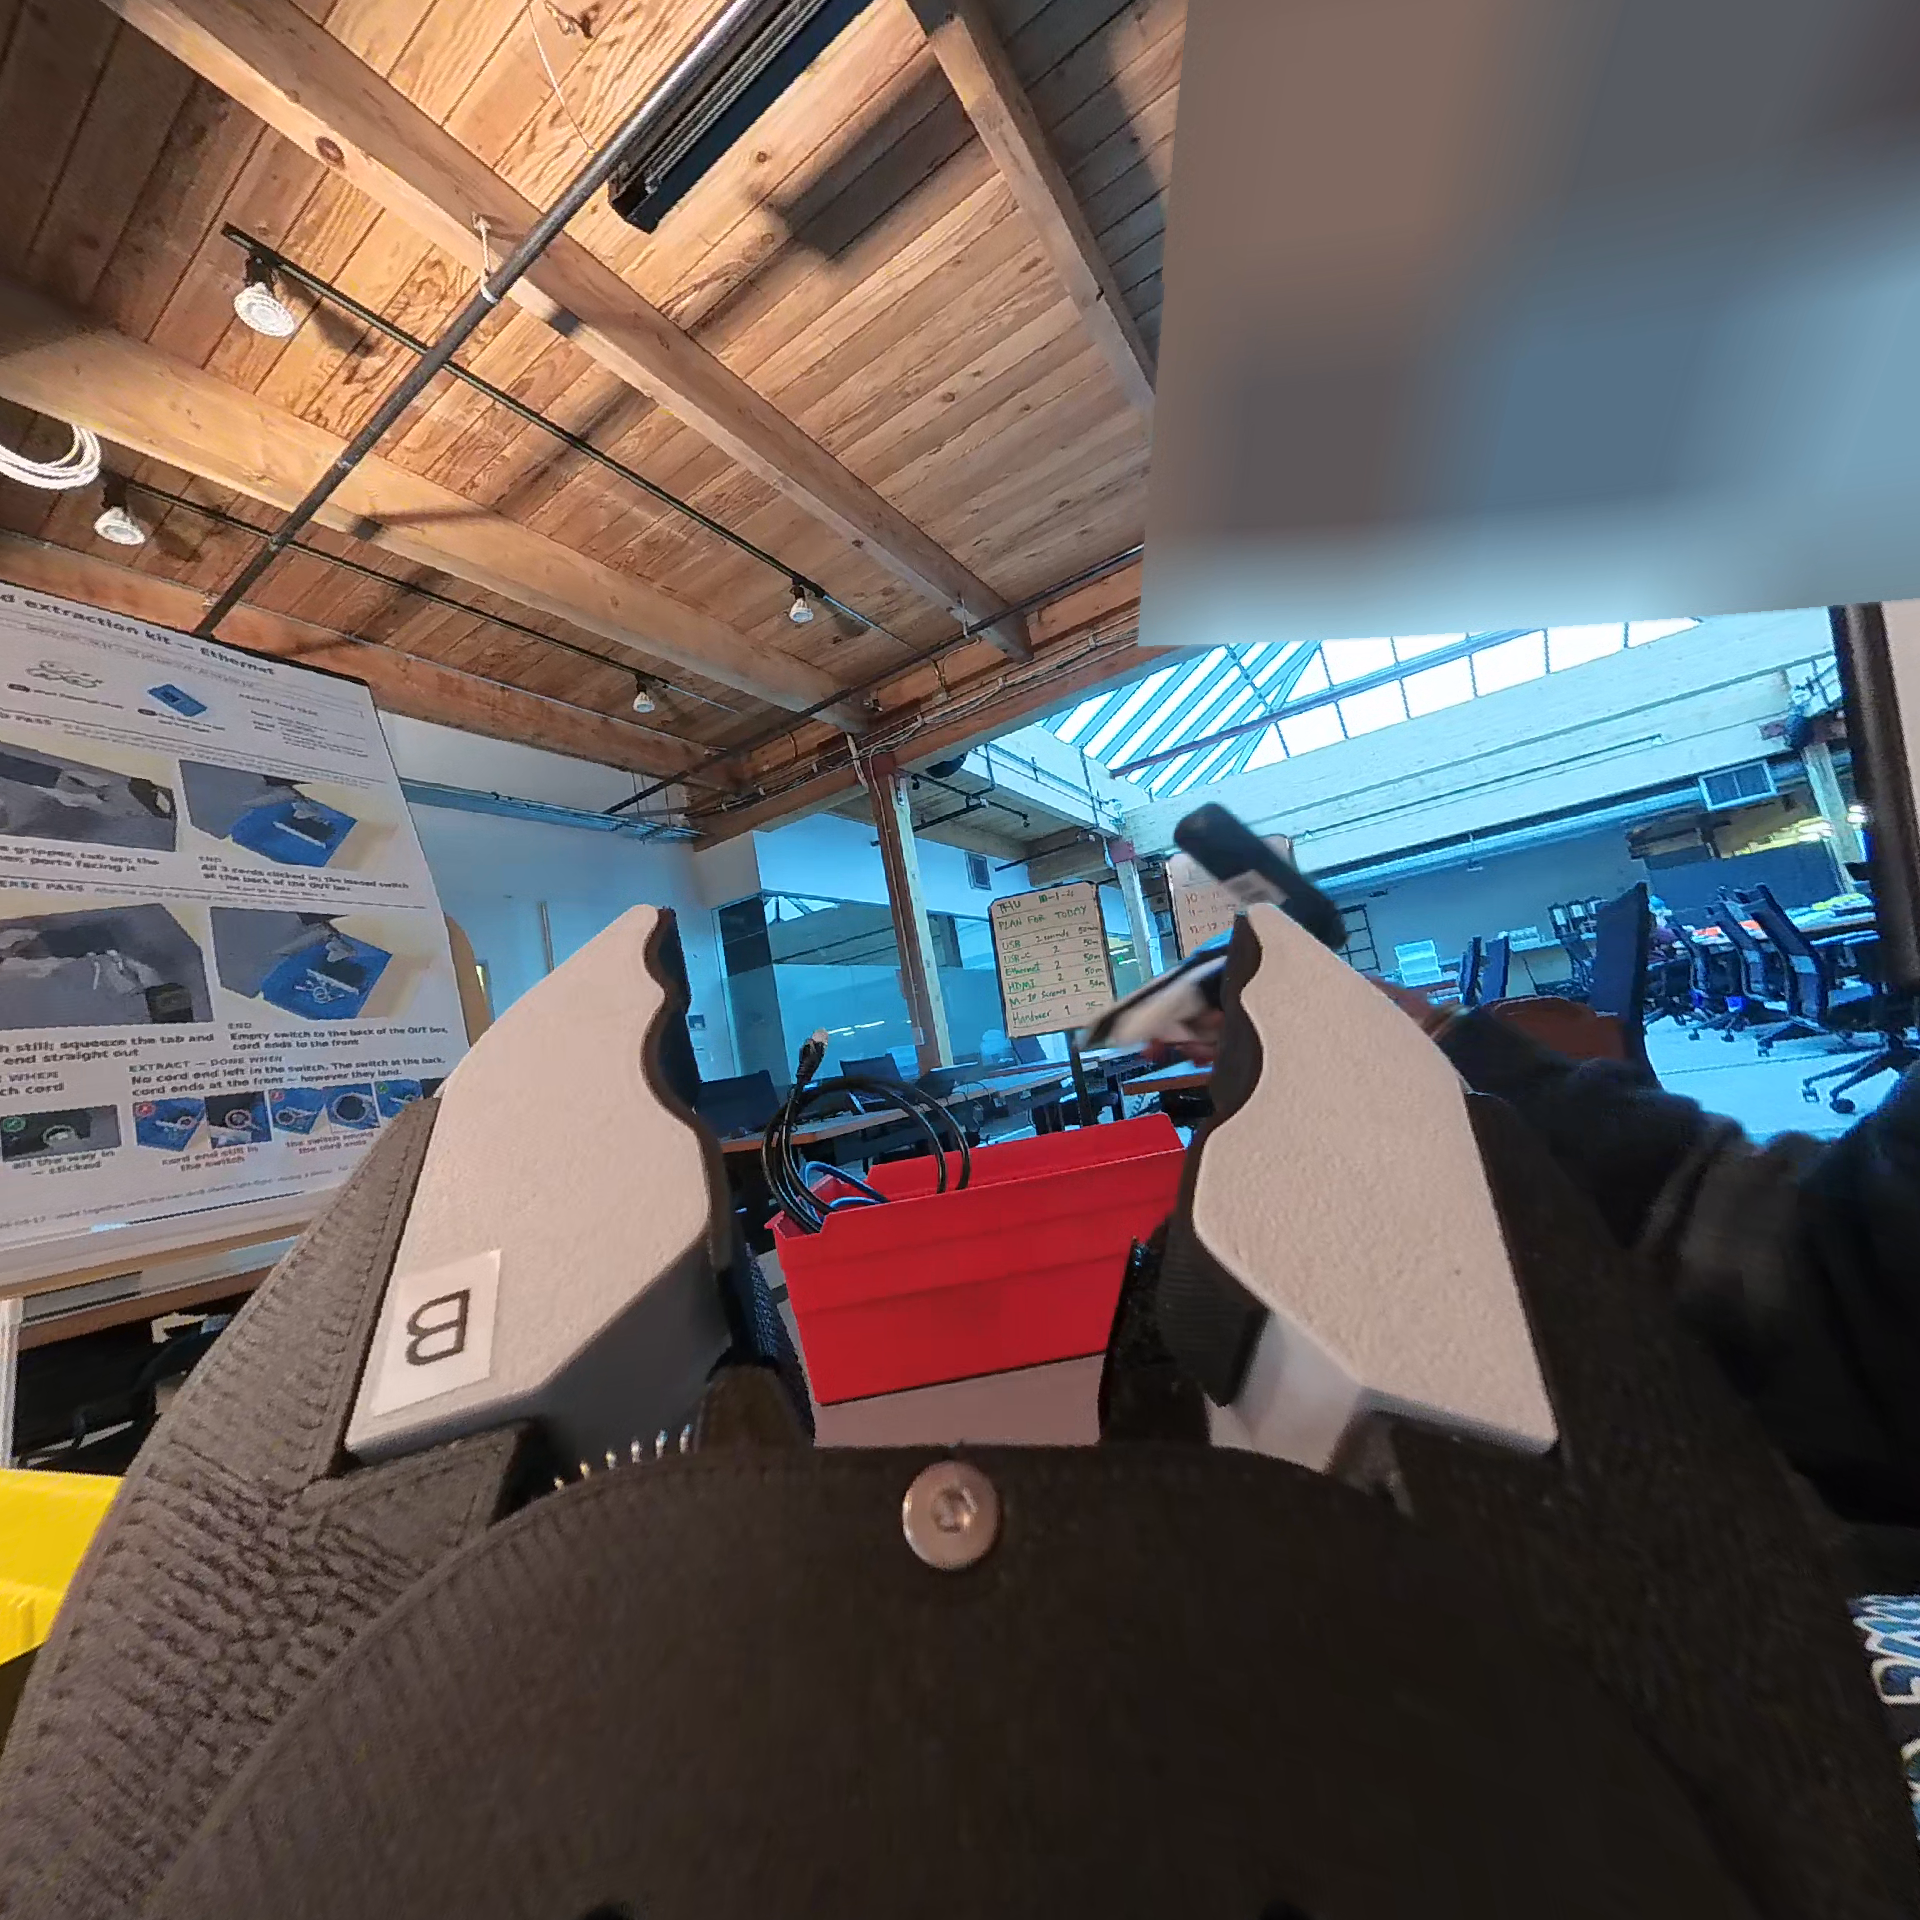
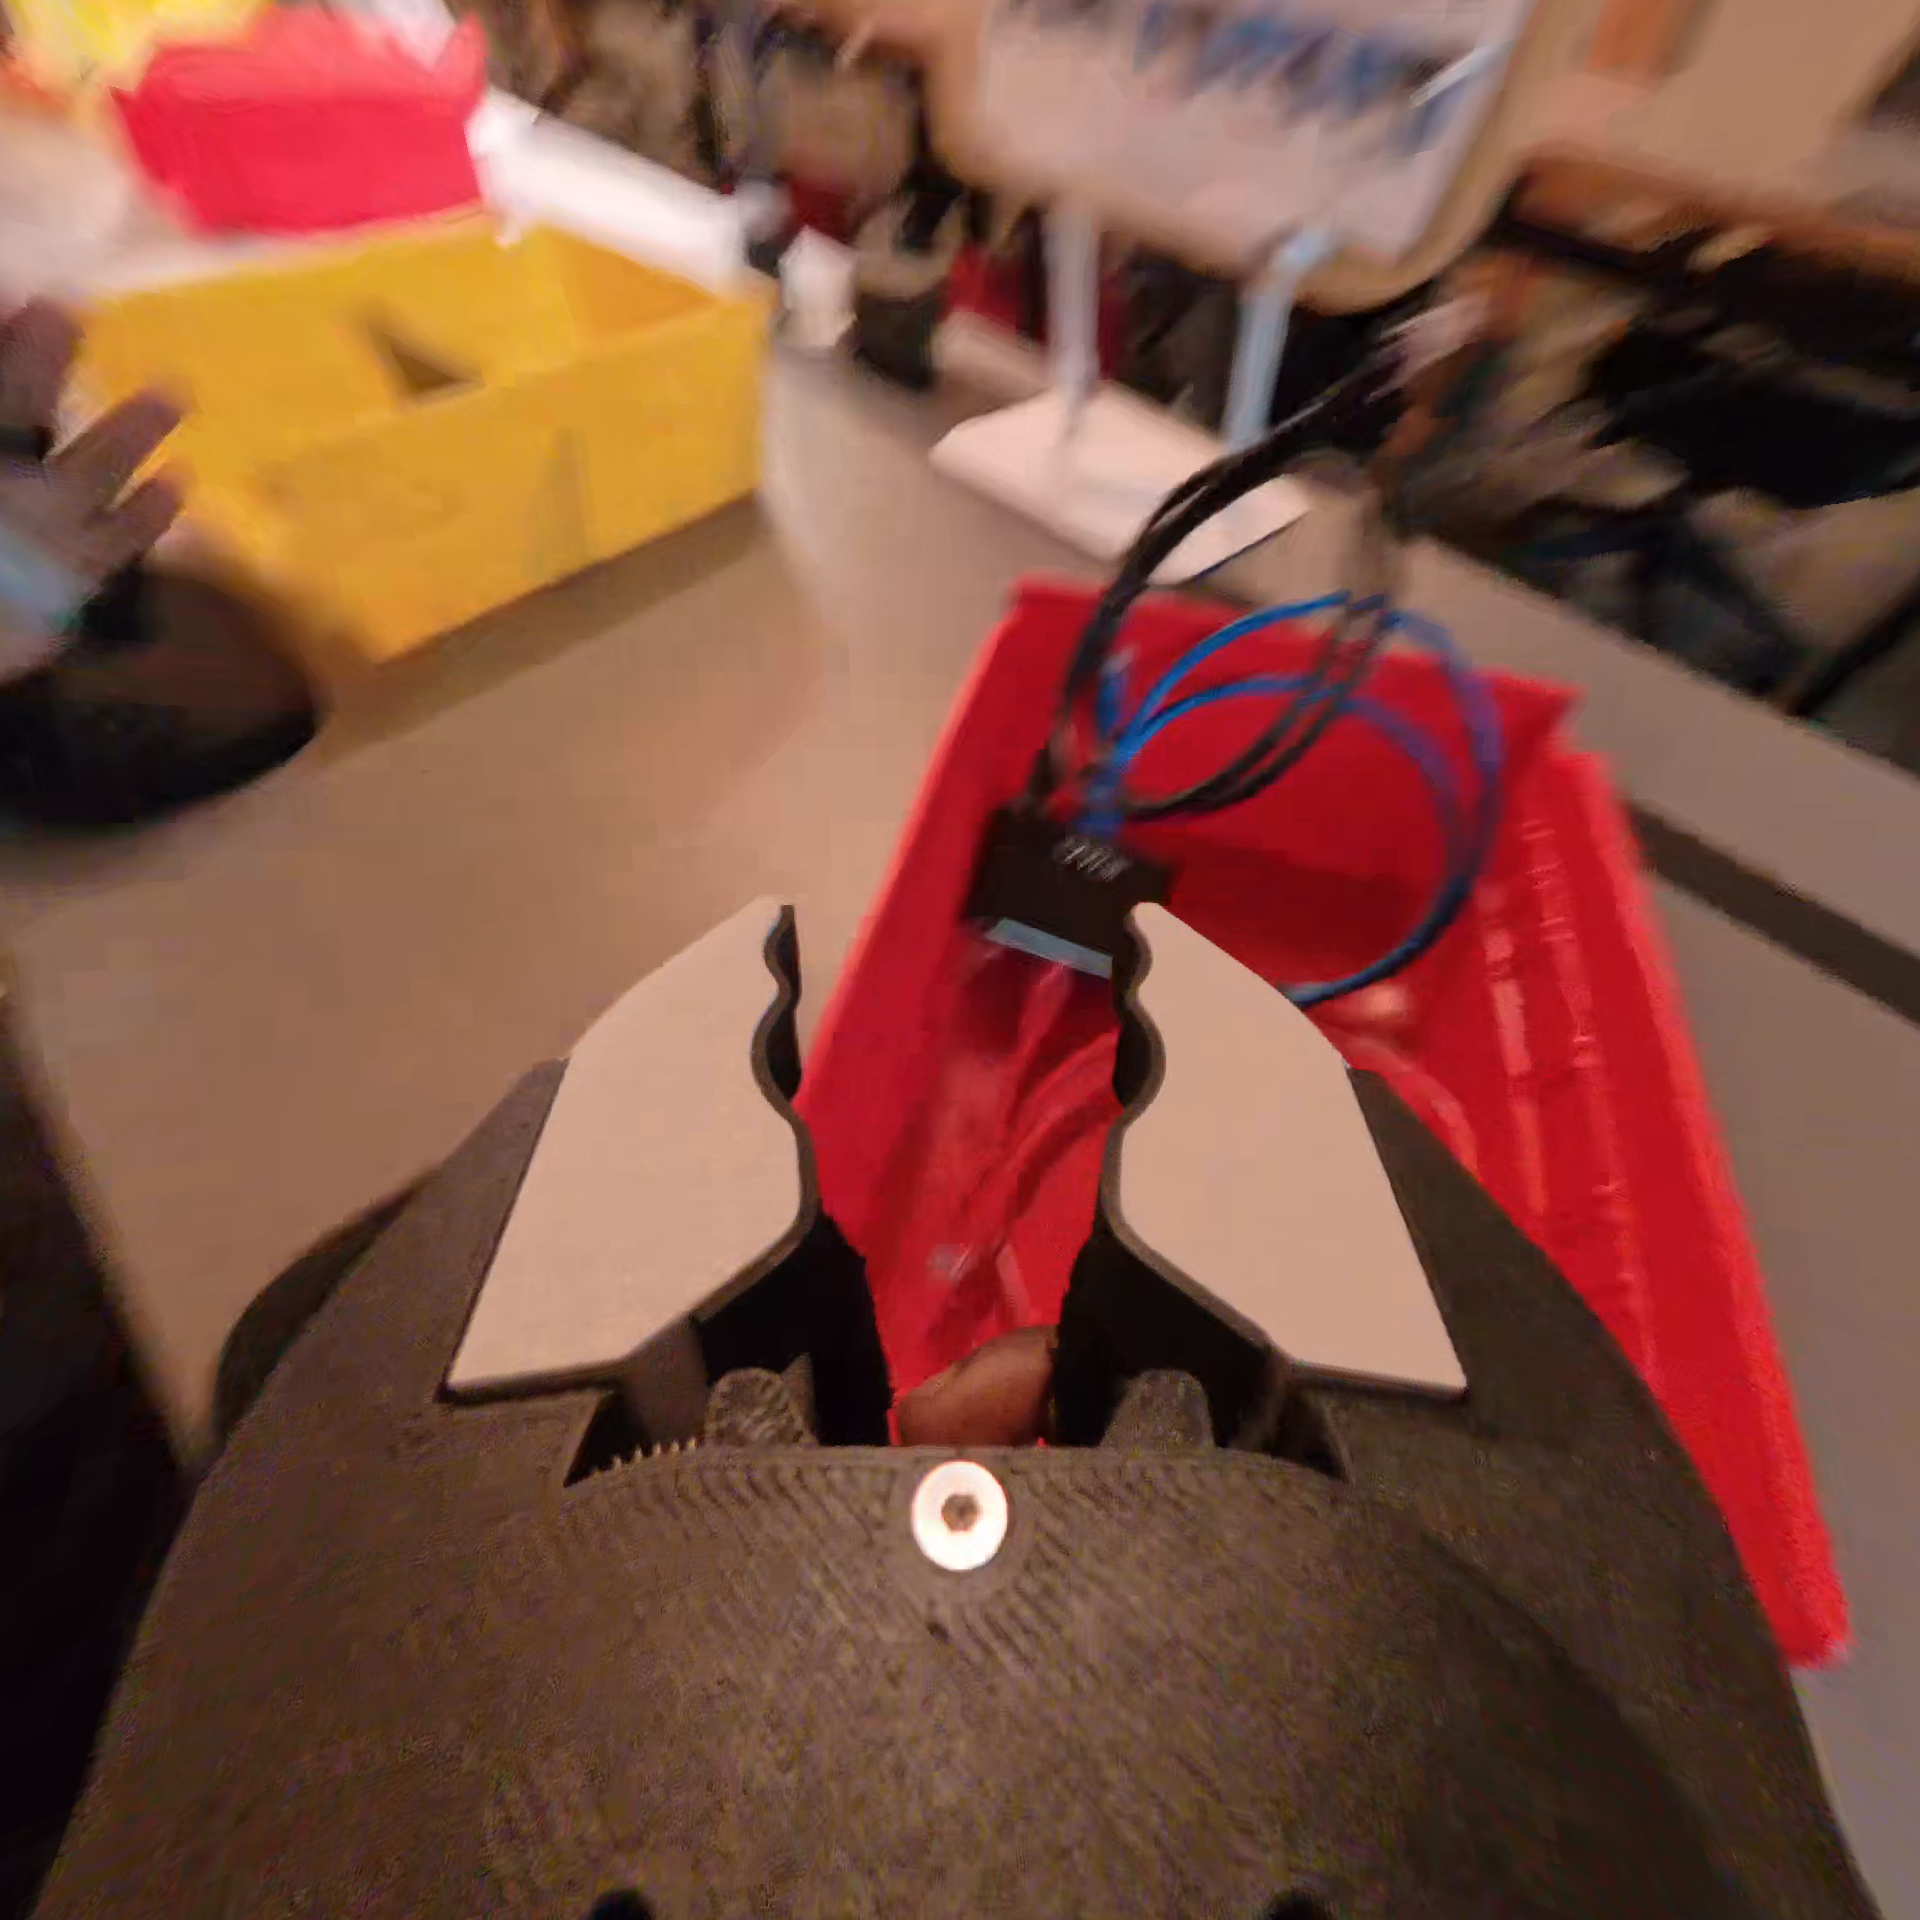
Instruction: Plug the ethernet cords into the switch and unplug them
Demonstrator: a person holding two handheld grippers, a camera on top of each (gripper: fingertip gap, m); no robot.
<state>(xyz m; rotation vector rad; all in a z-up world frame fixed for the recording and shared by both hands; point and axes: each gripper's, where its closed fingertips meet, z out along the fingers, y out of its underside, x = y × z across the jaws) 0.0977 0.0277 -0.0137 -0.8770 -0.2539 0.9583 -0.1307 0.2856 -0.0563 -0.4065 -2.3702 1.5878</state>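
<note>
In the right wrist view a small black switch [image 2: 1060, 883] sits inside a red bin [image 2: 1558, 1039], with black and blue ethernet cords [image 2: 1299, 707] looping up from its far side. My right gripper [image 2: 964, 920] is open and empty just above the bin's near end, its right fingertip close to the switch's corner. This view is motion-blurred. My left gripper [image 1: 956, 925] is open and empty and tilted upward. Between its fingers I see the red bin [image 1: 977, 1278] from the side, with black cords [image 1: 862, 1143] sticking out of it.
A yellow divided bin [image 2: 436, 416] and another red bin [image 2: 301, 125] stand at the far left of the grey table [image 2: 520, 831]. An instruction board [image 1: 187, 935] on a white stand [image 2: 1091, 457] is behind. A dark sleeve [image 1: 1714, 1247] reaches in at the right. The gap from one gripper's tips to the other's is roughly 35 cm. To reach the small black switch [image 2: 1060, 883] in a straight line is about 15 cm for my right fingers, about 40 cm for my left.
</note>
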